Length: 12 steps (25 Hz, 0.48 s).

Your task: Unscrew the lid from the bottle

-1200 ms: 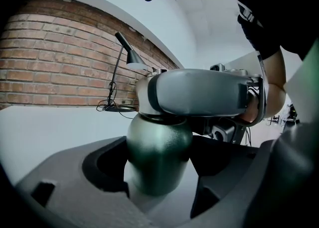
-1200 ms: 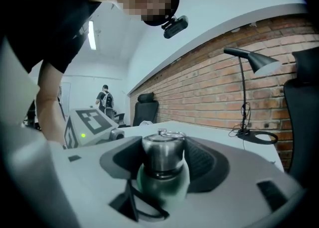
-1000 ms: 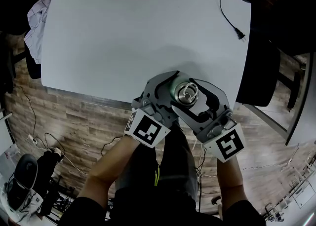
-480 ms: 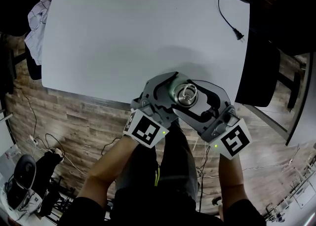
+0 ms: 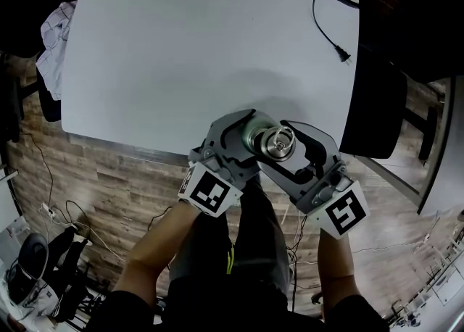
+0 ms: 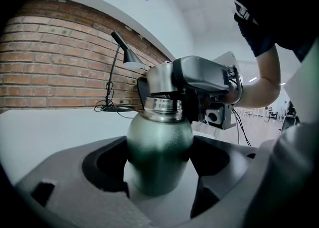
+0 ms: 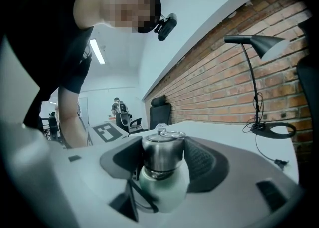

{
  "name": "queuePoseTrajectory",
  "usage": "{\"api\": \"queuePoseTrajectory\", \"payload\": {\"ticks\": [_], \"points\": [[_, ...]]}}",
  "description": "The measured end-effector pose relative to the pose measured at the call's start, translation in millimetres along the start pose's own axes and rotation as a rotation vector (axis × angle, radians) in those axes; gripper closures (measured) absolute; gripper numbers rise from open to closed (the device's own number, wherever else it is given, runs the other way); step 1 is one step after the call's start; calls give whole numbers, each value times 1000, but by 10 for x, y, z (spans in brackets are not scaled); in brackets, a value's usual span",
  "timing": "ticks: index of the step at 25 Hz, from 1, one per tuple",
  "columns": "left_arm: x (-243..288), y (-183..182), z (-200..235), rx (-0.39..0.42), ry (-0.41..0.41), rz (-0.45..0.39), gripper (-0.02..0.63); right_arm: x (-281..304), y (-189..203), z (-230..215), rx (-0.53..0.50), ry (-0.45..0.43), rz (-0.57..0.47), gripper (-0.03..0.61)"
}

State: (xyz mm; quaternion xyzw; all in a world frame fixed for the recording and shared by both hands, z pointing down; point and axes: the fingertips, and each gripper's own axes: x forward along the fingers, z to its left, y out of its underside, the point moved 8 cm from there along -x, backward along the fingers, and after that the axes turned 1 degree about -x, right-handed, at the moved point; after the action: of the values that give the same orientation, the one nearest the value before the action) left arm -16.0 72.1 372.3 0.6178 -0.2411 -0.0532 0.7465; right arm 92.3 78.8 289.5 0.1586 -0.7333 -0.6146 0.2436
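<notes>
A green metal bottle (image 6: 159, 142) stands upright at the near edge of the white table (image 5: 181, 48). It carries a steel lid (image 7: 161, 153) with a wire ring on top. My left gripper (image 6: 159, 174) is shut on the bottle's body, one jaw on each side. From the other side, my right gripper (image 7: 163, 165) is shut on the lid, its ribbed pads against the lid's sides. In the head view the left gripper (image 5: 250, 137) and the right gripper (image 5: 281, 147) meet around the lid (image 5: 276, 141). The lid sits on the bottle's neck.
A black cable with a plug (image 5: 337, 51) lies at the table's far right, by a desk lamp (image 7: 259, 48). A dark chair (image 5: 373, 106) stands right of the table. A cloth (image 5: 54, 37) hangs at the left. Wooden floor lies below the near edge.
Both grippers keep their hold on the bottle and lid in the same place. Only the head view has shifted slightly.
</notes>
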Motion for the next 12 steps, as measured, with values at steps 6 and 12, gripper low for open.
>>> {"api": "queuePoseTrajectory", "payload": {"ticks": [6, 12], "points": [[-9, 12, 8, 6, 1, -2, 245, -67, -107, 64, -10, 17, -9, 311], [-6, 25, 1, 4, 5, 4, 245, -170, -199, 55, 12, 53, -19, 311]]}}
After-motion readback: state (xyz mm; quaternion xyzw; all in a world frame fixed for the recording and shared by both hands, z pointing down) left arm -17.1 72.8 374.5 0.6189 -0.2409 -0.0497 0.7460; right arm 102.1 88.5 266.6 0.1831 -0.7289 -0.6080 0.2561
